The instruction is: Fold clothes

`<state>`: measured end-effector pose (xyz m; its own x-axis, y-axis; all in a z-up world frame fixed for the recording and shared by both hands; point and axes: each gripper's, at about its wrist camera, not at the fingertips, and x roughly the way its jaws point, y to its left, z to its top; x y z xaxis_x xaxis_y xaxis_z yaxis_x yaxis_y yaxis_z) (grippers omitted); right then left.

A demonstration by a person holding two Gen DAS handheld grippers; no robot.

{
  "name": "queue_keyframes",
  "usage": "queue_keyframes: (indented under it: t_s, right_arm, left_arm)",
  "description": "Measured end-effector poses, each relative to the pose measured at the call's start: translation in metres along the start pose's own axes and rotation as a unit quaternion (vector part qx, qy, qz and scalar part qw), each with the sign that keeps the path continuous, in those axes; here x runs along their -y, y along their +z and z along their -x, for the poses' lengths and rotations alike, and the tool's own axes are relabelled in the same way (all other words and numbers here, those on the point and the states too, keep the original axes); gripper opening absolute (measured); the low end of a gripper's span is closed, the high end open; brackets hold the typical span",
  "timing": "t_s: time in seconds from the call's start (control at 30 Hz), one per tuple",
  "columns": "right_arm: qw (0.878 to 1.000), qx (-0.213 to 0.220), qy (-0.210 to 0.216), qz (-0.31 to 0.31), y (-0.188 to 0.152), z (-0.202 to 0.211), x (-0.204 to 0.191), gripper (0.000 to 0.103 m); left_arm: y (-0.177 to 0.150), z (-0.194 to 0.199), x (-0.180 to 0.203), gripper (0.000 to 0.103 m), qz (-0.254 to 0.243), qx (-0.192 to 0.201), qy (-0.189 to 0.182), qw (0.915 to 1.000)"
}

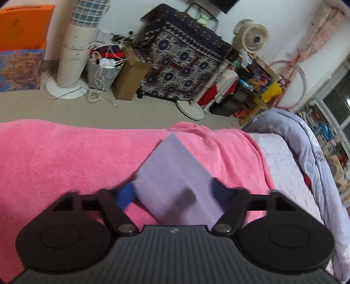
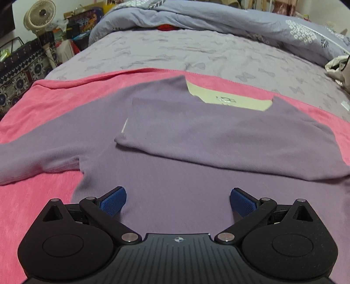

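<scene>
A lilac long-sleeved top (image 2: 196, 135) lies flat on a pink towel (image 2: 43, 104) on the bed. Its right sleeve is folded across the chest; its left sleeve (image 2: 32, 157) stretches out to the left. A pale collar lining (image 2: 229, 98) shows at the neck. My right gripper (image 2: 177, 202) is open and empty, just above the top's lower body. In the left wrist view, my left gripper (image 1: 172, 196) is open around the end of the lilac sleeve (image 1: 172, 166), which lies between the blue pads (image 1: 125, 196) on the pink towel (image 1: 65, 157).
A lilac bedsheet (image 2: 196, 54) and a bunched grey-blue duvet (image 2: 240, 19) lie beyond the towel. Past the bed edge are a white tower fan (image 1: 72, 56), a basket (image 1: 102, 70), a cardboard box (image 1: 131, 80), a patterned covered cabinet (image 1: 181, 61) and a desk fan (image 1: 253, 37).
</scene>
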<state>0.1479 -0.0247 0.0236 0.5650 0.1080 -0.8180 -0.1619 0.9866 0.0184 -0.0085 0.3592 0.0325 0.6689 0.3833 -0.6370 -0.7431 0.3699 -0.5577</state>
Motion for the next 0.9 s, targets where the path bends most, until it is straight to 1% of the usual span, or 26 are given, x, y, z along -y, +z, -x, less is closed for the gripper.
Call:
queue_keyframes:
  t_s: [0.03, 0.07, 0.13, 0.2, 0.27, 0.37, 0.4, 0.47, 0.53, 0.6, 0.67, 0.73, 0.8, 0.9]
  right_arm:
    - [1.0, -0.003, 0.001, -0.001, 0.0, 0.002, 0.003, 0.103]
    - [1.0, -0.006, 0.002, -0.003, 0.001, 0.004, 0.005, 0.103]
    - [1.0, -0.007, 0.0, -0.01, 0.001, 0.009, 0.014, 0.103]
    - [1.0, -0.005, -0.008, -0.019, 0.0, 0.014, 0.025, 0.103]
    - [0.999, -0.005, -0.012, -0.036, -0.001, 0.018, 0.039, 0.103]
    - [0.998, -0.004, -0.022, -0.064, -0.007, 0.029, 0.065, 0.103]
    - [0.997, -0.004, -0.026, -0.074, -0.009, 0.032, 0.074, 0.103]
    - [0.996, -0.001, -0.033, -0.089, -0.014, 0.041, 0.093, 0.103]
    - [0.994, 0.0, -0.039, -0.104, -0.02, 0.051, 0.113, 0.103]
    - [0.992, -0.001, -0.046, -0.12, -0.027, 0.061, 0.135, 0.103]
    - [0.989, -0.002, -0.056, -0.139, -0.035, 0.071, 0.16, 0.103]
    - [0.985, -0.005, -0.068, -0.16, -0.044, 0.08, 0.185, 0.103]
    - [0.979, -0.012, -0.081, -0.188, -0.055, 0.089, 0.211, 0.103]
    - [0.969, -0.02, -0.097, -0.226, -0.076, 0.1, 0.244, 0.103]
  left_arm:
    - [0.002, -0.001, -0.001, 0.001, 0.01, -0.006, -0.005, 0.9999]
    - [0.003, -0.002, -0.002, 0.001, 0.021, -0.012, -0.009, 0.9997]
    - [0.004, 0.003, 0.004, 0.001, 0.014, -0.006, -0.027, 0.9995]
    - [0.006, 0.012, 0.022, 0.001, -0.035, 0.007, -0.047, 0.9983]
    - [0.005, 0.024, 0.044, 0.002, -0.078, 0.019, -0.079, 0.9937]
    - [-0.005, 0.038, 0.084, 0.002, -0.138, 0.028, -0.128, 0.9818]
    - [-0.011, 0.042, 0.101, 0.002, -0.155, 0.024, -0.151, 0.976]
    - [-0.029, 0.047, 0.137, 0.002, -0.188, 0.013, -0.199, 0.9617]
    - [-0.05, 0.05, 0.173, 0.002, -0.217, -0.006, -0.247, 0.9444]
    - [-0.084, 0.052, 0.216, 0.002, -0.257, -0.027, -0.286, 0.9226]
    - [-0.128, 0.057, 0.258, 0.002, -0.301, -0.048, -0.328, 0.894]
    - [-0.173, 0.062, 0.292, 0.002, -0.339, -0.069, -0.367, 0.8635]
    - [-0.228, 0.064, 0.321, 0.002, -0.382, -0.101, -0.388, 0.8327]
    - [-0.307, 0.067, 0.344, 0.002, -0.433, -0.165, -0.392, 0.7949]
